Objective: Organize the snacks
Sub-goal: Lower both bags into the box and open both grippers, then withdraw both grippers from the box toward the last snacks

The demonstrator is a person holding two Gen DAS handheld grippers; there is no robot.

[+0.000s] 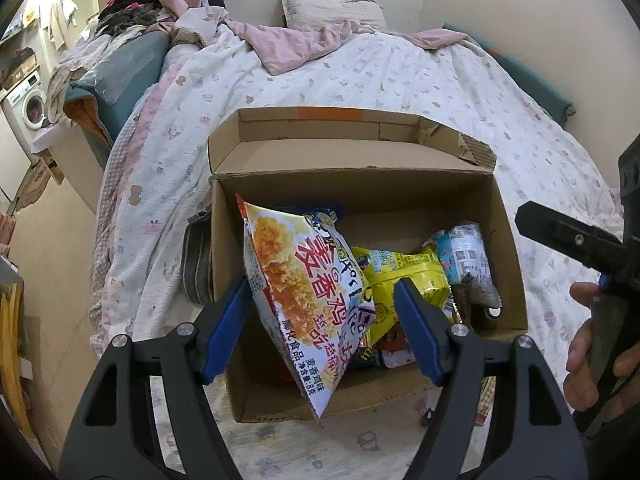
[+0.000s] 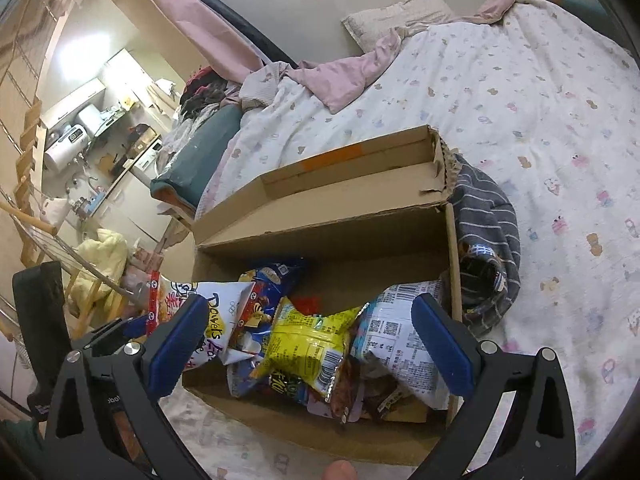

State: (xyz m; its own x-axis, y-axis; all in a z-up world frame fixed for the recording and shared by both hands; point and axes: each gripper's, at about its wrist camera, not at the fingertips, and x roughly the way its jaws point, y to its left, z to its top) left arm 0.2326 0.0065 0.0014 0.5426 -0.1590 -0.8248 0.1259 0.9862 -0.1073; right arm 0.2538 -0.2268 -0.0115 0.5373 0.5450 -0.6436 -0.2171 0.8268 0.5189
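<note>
A: Left gripper (image 1: 324,328) status?
B: Jaws stand apart around the chicken snack bag (image 1: 304,300), which leans over the near left wall of the cardboard box (image 1: 504,248); pads not pressing.

A: Right gripper (image 2: 308,344)?
B: Jaws wide, empty, above the yellow snack bag (image 2: 312,340) inside the box on the bed (image 2: 540,120).

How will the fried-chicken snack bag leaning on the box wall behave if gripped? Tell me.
The fried-chicken snack bag looks puffed with air, so probably light and squashy. Its glossy film may slip. Leaning on the cardboard box wall, it may flop over if nudged.
</note>
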